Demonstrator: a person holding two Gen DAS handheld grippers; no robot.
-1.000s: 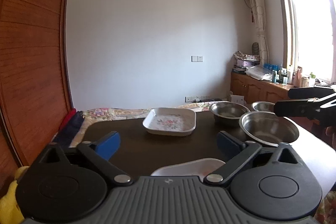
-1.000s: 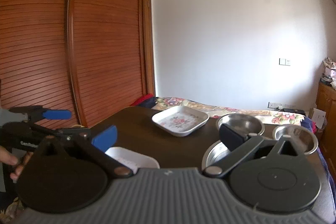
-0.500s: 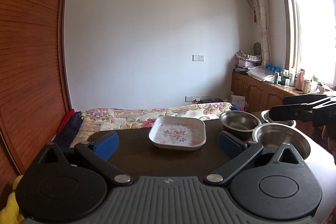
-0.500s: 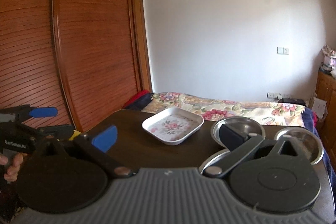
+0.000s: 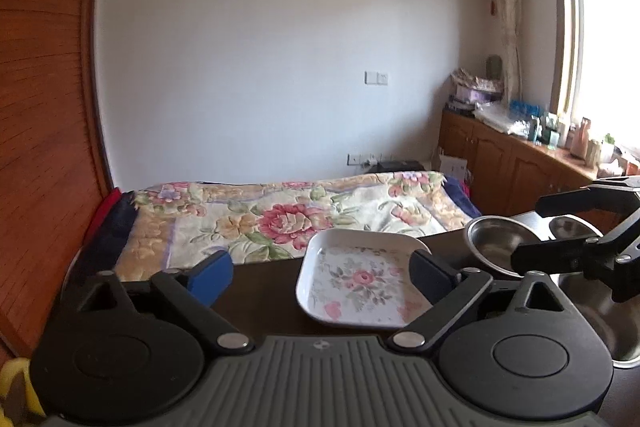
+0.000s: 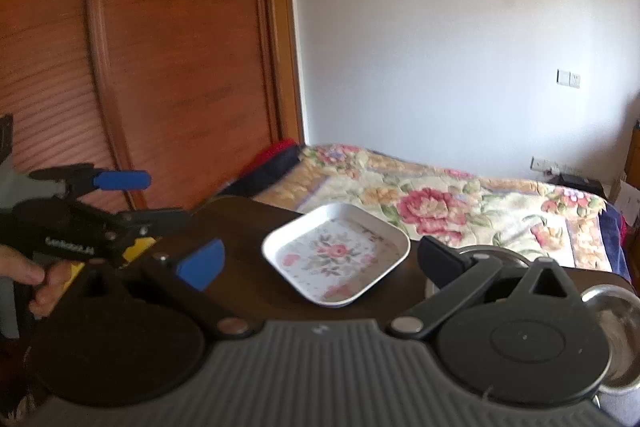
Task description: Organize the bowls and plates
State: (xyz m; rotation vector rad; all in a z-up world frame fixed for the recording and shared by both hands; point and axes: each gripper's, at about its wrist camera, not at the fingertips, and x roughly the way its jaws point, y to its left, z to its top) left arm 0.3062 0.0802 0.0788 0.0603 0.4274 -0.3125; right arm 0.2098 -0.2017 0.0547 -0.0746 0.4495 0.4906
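A white square plate with a flower print (image 5: 360, 283) (image 6: 336, 259) lies on the dark table (image 5: 260, 307) near its far edge. My left gripper (image 5: 320, 275) is open and empty, with the plate just ahead of its right finger. My right gripper (image 6: 320, 261) is open too, with the plate between and beyond its fingertips. Steel bowls sit to the right: a small one (image 5: 496, 243) (image 6: 492, 255), another behind it (image 5: 572, 227) and a large one (image 5: 592, 311) (image 6: 612, 307). Each view shows the other gripper at its edge, open: the right gripper (image 5: 532, 231) and the left gripper (image 6: 160, 199).
A bed with a flowered quilt (image 5: 288, 215) lies just past the table's far edge. A wooden wardrobe (image 6: 160, 67) stands on the left and a low cabinet with clutter (image 5: 520, 155) under the window on the right. A hand (image 6: 40, 279) holds the left gripper.
Both views have drawn closer to the flowered plate. A second white plate seen near the front a second ago has dropped out of view. Both grippers stayed open.
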